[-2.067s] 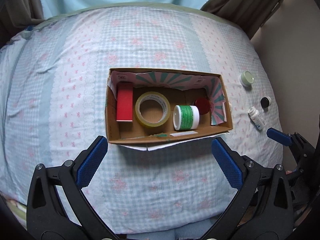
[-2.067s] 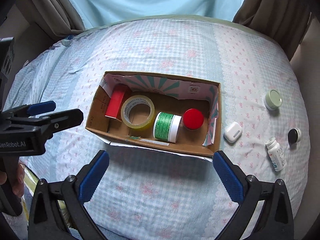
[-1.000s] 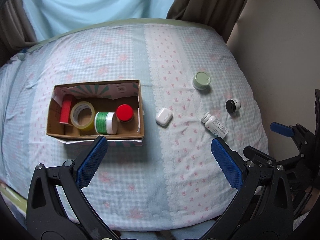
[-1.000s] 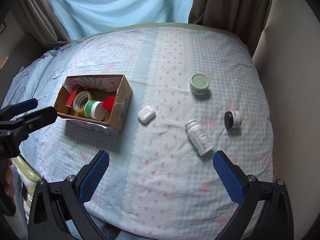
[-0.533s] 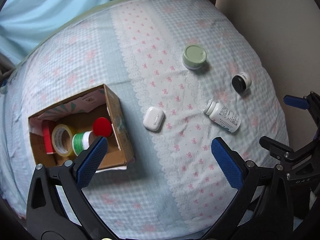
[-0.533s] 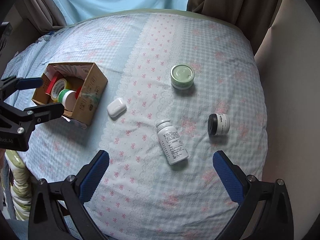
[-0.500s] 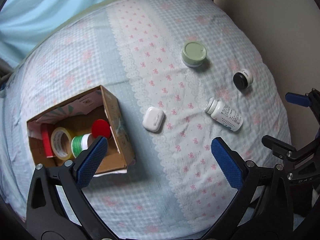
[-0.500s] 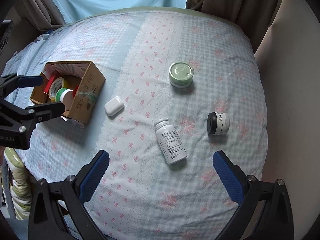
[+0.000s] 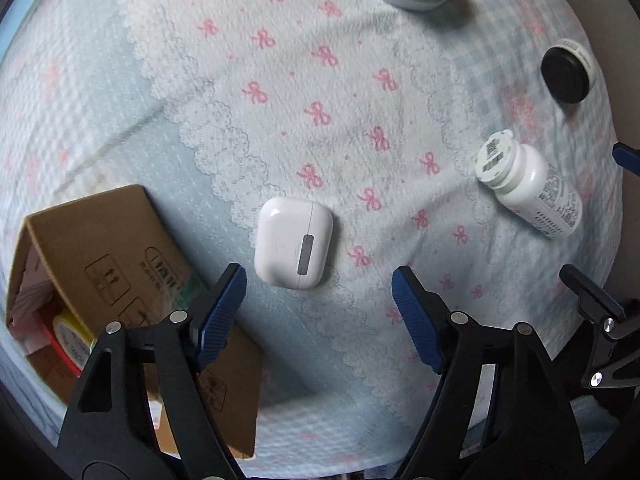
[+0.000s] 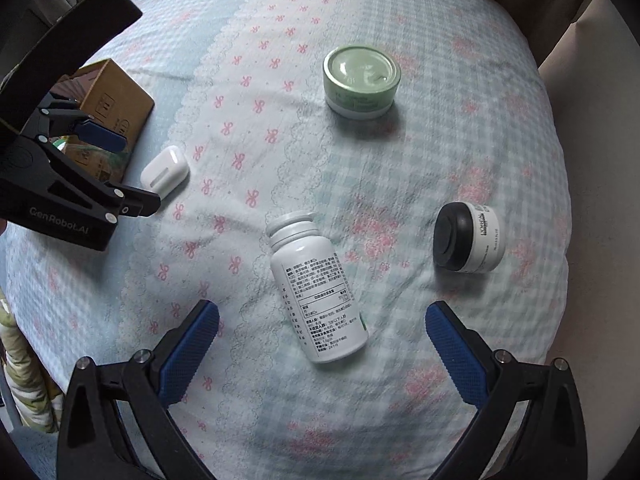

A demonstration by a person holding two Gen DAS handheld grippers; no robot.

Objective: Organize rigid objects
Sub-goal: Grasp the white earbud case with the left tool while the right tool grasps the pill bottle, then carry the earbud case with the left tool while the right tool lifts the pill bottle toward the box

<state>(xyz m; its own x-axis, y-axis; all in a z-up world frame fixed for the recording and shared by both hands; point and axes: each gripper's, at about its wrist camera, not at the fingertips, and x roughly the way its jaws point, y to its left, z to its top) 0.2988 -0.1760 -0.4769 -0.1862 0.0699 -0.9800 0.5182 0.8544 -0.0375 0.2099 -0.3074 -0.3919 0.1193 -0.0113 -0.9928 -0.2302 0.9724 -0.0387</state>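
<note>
My left gripper (image 9: pixel 318 300) hangs pointing down over the bedspread (image 9: pixel 360 120), jaws apart but just narrowed, nothing between the pads yet. The white earbud case (image 9: pixel 294 242) lies flat on the lace strip just ahead of the blue fingertips (image 9: pixel 224 300), untouched, right beside the cardboard box (image 9: pixel 108 248). Box sits at lower left w/ a yellow tape roll (image 9: pixel 74 338) and sth red showing inside; rest of its contents hidden by the near wall.

My right gripper (image 10: pixel 320 340) is spread wide, empty, over the white pill bottle (image 10: pixel 316 292), which lies on its side, cap end away from me, label up. Its base end sits between my two blue pads (image 10: pixel 456 344) in the right wrist view, clear of both.

Also on the bedspread: green-lidded jar (image 10: pixel 362 80) standing upright, far side; small white jar w/ black lid (image 10: pixel 468 238) tipped on its side, near the bottle, to its right. All four loose items are apart from one another. Left gripper body also visible at the left edge of the right wrist view, next to the case and box.
</note>
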